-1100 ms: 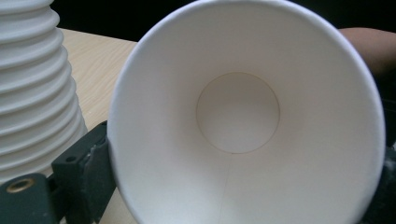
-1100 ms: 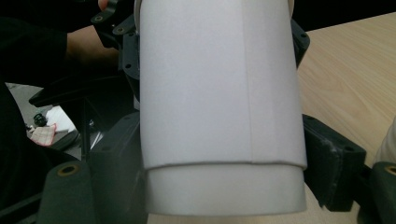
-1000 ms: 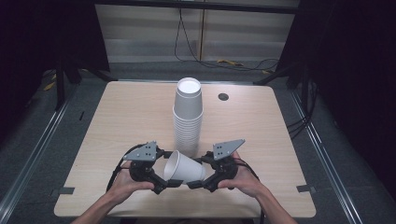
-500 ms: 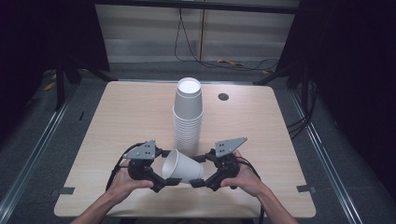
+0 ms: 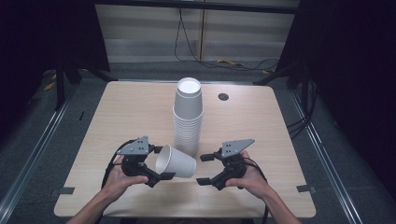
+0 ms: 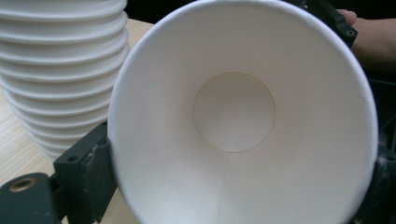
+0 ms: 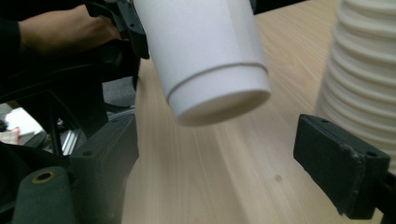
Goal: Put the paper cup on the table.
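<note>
A single white paper cup [image 5: 176, 162] lies on its side above the table. My left gripper [image 5: 162, 163] is shut on it near the rim. In the left gripper view I look into the cup's mouth [image 6: 243, 116], with a black jaw pressing on each side of the rim. My right gripper [image 5: 204, 169] is open just right of the cup's base. In the right gripper view the cup's base [image 7: 219, 100] hangs ahead of my right gripper [image 7: 224, 163] and above it, touching neither pad. A tall stack of white cups [image 5: 187, 116] stands on the table behind the grippers.
The wooden table [image 5: 116, 112] has a dark round grommet [image 5: 223, 96] at the back right. The stack of cups [image 7: 364, 70] stands close to my right gripper's far jaw. Bare wood lies on both sides of the stack. The floor around the table is dark.
The right gripper has edged slightly to the right, away from the cup's base. The left gripper and the cup have hardly shifted.
</note>
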`<state>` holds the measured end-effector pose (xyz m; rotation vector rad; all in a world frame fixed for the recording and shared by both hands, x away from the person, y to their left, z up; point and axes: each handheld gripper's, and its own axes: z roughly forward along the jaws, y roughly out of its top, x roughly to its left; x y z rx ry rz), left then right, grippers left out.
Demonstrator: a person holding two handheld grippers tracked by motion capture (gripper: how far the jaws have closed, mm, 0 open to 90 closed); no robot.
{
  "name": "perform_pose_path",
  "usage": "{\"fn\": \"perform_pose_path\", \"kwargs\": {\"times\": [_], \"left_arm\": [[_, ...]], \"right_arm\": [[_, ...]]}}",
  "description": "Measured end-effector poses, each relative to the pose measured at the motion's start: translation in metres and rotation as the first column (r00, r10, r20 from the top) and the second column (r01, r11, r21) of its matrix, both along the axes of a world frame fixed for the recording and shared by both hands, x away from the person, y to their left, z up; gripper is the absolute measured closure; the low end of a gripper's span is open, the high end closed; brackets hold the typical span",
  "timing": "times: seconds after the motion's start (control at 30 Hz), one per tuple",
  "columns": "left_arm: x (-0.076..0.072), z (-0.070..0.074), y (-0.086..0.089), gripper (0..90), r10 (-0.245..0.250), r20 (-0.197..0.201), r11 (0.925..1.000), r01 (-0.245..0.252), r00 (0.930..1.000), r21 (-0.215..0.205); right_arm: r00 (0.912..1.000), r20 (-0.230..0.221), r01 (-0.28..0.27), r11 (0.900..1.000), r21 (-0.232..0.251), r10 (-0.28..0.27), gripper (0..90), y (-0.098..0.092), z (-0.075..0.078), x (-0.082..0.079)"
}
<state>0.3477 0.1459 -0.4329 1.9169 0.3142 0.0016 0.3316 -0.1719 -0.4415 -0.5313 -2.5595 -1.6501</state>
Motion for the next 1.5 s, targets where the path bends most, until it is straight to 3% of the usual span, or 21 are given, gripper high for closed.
{"fn": "perform_pose_path", "kwargs": {"times": [0.2, 0.37, 0.5, 0.7, 0.83, 0.93, 1.0, 1.07, 1.23, 1.3, 1.37, 1.5], "left_arm": [[0.005, -0.002, 0.006, 8.3, 0.021, -0.010, 0.9997, -0.021, 0.9997, 0.014], [0.006, -0.002, 0.011, 8.1, 0.056, -0.011, 0.9971, -0.056, 0.9983, 0.053], [0.007, -0.001, 0.018, 8.0, 0.073, -0.005, 0.9944, -0.072, 0.9973, 0.077], [0.010, -0.002, 0.031, 7.9, 0.155, 0.008, 0.9807, -0.155, 0.9879, 0.119], [0.009, 0.000, 0.037, 7.8, 0.189, 0.012, 0.9726, -0.189, 0.9819, 0.136], [0.010, 0.006, 0.040, 7.8, 0.211, 0.032, 0.9666, -0.214, 0.9769, 0.142], [0.011, 0.008, 0.042, 7.8, 0.210, 0.031, 0.9659, -0.212, 0.9772, 0.148], [0.011, 0.010, 0.044, 7.8, 0.230, 0.053, 0.9573, -0.236, 0.9718, 0.168], [0.019, 0.008, 0.059, 7.8, 0.283, 0.045, 0.9416, -0.287, 0.9580, 0.177], [0.023, 0.007, 0.063, 7.8, 0.301, 0.033, 0.9354, -0.302, 0.9531, 0.185], [0.025, 0.007, 0.066, 7.6, 0.323, 0.053, 0.9230, -0.327, 0.9449, 0.203], [0.031, 0.006, 0.068, 7.6, 0.345, 0.041, 0.9105, -0.345, 0.9377, 0.228]], "right_arm": [[0.9970, 0.003, 0.078, 0.997, -0.013, -0.078, 14.0, -0.017, 0.001, 0.000], [0.9860, 0.002, 0.167, 0.986, -0.004, -0.167, 14.2, -0.031, -0.004, 0.001], [0.9790, 0.006, 0.204, 0.979, -0.011, -0.204, 13.9, -0.037, -0.005, 0.001], [0.9687, 0.024, 0.248, 0.969, -0.018, -0.247, 15.8, -0.043, -0.004, 0.001], [0.9548, 0.043, 0.295, 0.955, -0.010, -0.294, 14.3, -0.048, -0.002, 0.000], [0.9500, 0.061, 0.308, 0.951, -0.018, -0.306, 13.9, -0.049, 0.000, -0.003], [0.9449, 0.068, 0.322, 0.947, -0.018, -0.320, 13.7, -0.050, 0.000, -0.005], [0.9407, 0.074, 0.333, 0.943, -0.021, -0.331, 13.7, -0.052, -0.001, -0.006], [0.9262, 0.070, 0.373, 0.927, -0.027, -0.370, 13.7, -0.057, -0.005, -0.002], [0.9279, 0.076, 0.368, 0.929, -0.033, -0.365, 13.7, -0.057, -0.005, -0.002], [0.9276, 0.073, 0.370, 0.929, -0.035, -0.366, 13.7, -0.056, -0.005, -0.002], [0.9276, 0.071, 0.370, 0.928, -0.034, -0.367, 13.6, -0.055, -0.006, -0.001]]}}
